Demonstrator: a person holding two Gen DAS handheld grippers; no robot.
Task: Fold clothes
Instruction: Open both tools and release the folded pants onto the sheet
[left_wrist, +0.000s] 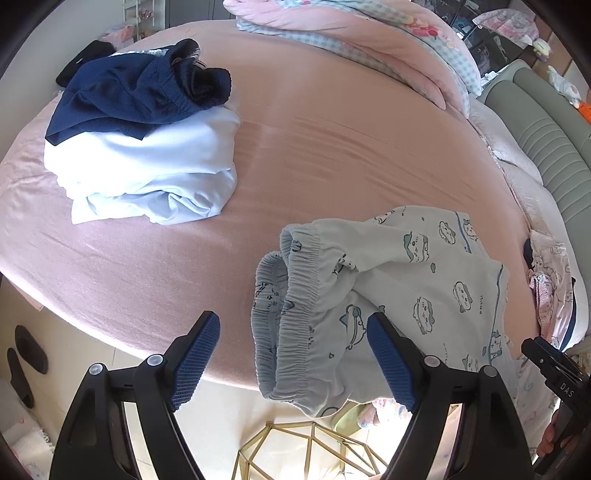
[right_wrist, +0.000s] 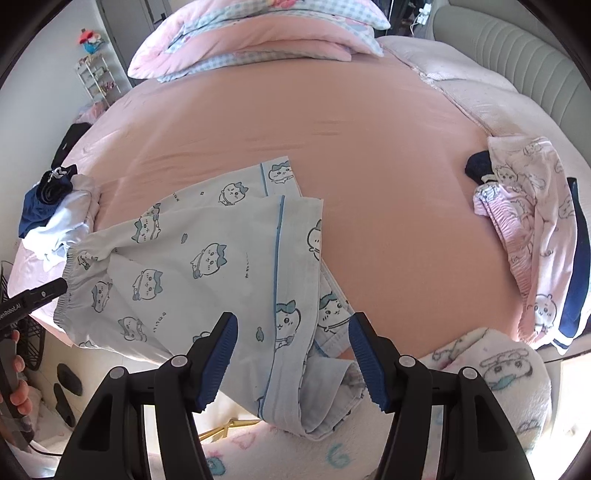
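Observation:
Pale blue pajama bottoms (left_wrist: 406, 280) with a cartoon print lie on the pink bed's near edge, partly hanging over it. Their gathered waistband (left_wrist: 291, 332) sits between the fingers of my left gripper (left_wrist: 291, 328), which is open, its blue pads clear of the cloth. In the right wrist view the same pajama bottoms (right_wrist: 207, 251) spread leftward, and a leg hem droops between the fingers of my right gripper (right_wrist: 291, 328), also open and not touching it. The left gripper's tip (right_wrist: 44, 291) shows near the waistband at the left.
A pile of navy and white clothes (left_wrist: 147, 147) lies at the bed's left. Pink printed garments (right_wrist: 528, 229) lie at the right, a folded quilt (right_wrist: 258, 40) at the back. Slippers (left_wrist: 26, 354) and a gold wire frame (left_wrist: 310, 450) are on the floor. A fleece blanket (right_wrist: 498, 387) lies below the bed edge.

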